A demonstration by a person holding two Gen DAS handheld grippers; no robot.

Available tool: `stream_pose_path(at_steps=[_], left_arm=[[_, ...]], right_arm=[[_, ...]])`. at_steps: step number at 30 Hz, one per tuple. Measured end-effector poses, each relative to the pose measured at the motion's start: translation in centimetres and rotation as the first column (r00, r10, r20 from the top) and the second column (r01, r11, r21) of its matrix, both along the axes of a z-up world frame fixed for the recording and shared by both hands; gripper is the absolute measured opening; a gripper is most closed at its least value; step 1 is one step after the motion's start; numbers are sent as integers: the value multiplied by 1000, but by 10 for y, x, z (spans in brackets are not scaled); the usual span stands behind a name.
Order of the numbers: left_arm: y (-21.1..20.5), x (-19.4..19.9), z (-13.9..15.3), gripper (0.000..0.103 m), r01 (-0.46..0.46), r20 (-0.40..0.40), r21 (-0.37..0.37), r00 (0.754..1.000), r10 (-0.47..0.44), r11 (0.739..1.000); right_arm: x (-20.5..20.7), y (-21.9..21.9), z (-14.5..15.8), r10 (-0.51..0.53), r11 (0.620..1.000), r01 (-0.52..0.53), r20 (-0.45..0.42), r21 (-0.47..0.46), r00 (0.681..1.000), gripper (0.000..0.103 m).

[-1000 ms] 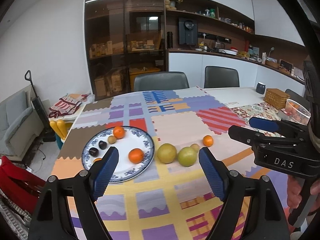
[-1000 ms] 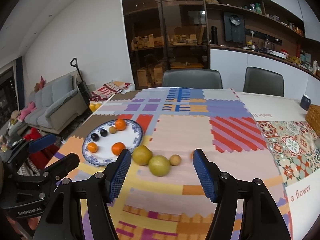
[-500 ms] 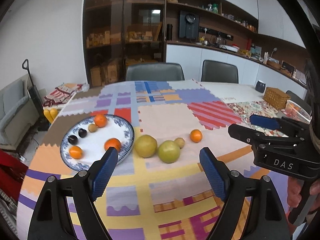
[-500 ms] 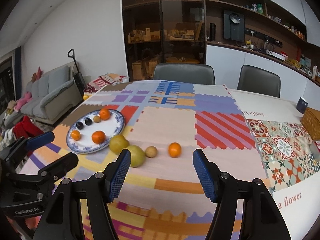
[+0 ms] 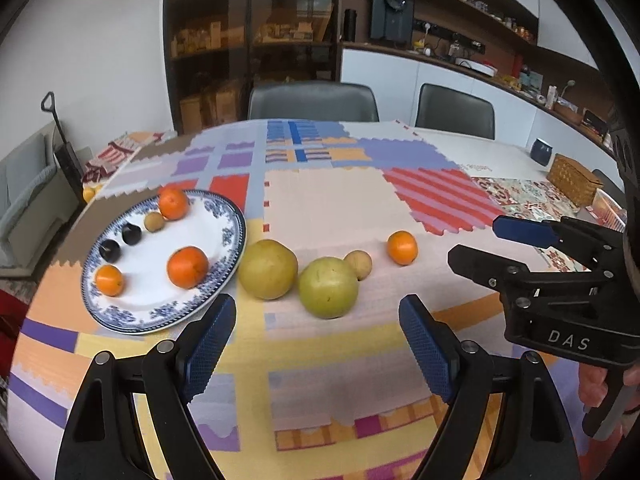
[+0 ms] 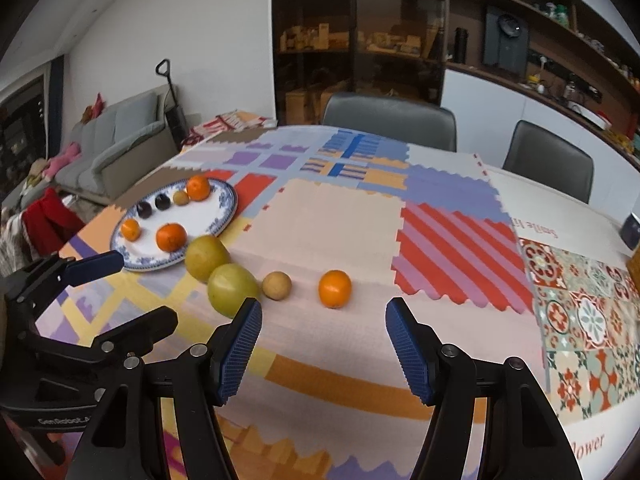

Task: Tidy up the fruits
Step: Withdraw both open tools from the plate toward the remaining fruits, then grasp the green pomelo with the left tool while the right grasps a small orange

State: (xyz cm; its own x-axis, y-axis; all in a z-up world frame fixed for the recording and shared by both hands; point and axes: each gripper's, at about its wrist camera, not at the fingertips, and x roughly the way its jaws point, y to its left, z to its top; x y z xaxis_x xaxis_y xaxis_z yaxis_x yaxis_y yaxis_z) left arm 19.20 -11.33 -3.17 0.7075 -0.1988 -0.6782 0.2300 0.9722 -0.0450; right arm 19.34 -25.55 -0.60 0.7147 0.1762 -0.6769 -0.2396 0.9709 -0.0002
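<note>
1. My left gripper (image 5: 316,344) and right gripper (image 6: 322,344) both hang spread apart, empty, above the patchwork-cloth tabletop (image 6: 340,220).
2. Round blue-rimmed china plate (image 5: 224,216) holds six fruits.
3. Small orange tangerine (image 6: 335,289), two yellow-green pears (image 5: 328,287) and a brown longan (image 6: 277,285) lie loose beside it, likely next for plating.

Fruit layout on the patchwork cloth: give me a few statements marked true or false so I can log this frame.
1. Six fruits lie on the plate. True.
2. The lone orange on the cloth touches the small brown fruit. False: they lie apart.
3. The right gripper holds a fruit. False: it is open and holds nothing.
4. The two yellow-green fruits lie off the plate. True.
5. The left gripper is open. True.
</note>
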Motion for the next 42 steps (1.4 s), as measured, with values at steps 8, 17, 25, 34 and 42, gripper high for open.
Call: stream_pose_path(at_steps=[8, 17, 25, 34, 42], left_arm=[[-11, 22, -22, 83, -34, -64, -31, 997, 32, 999], [-13, 40, -37, 74, -115, -108, -60, 988, 108, 992], [-17, 50, -44, 69, -140, -131, -65, 983, 130, 988], [-15, 58, -52, 55, -151, -171, -83, 976, 135, 985], [-18, 56, -51, 49, -120, -170, -68, 980, 107, 990]], right_arm=[[36, -9, -29, 40, 999, -38, -90, 27, 995, 65], [59, -10, -49, 79, 997, -78, -120, 15, 990, 59], [76, -6, -58, 100, 995, -97, -143, 31, 985, 50], [84, -2, -71, 105, 994, -100, -183, 37, 977, 36], [78, -5, -70, 94, 995, -86, -181, 53, 979, 31]])
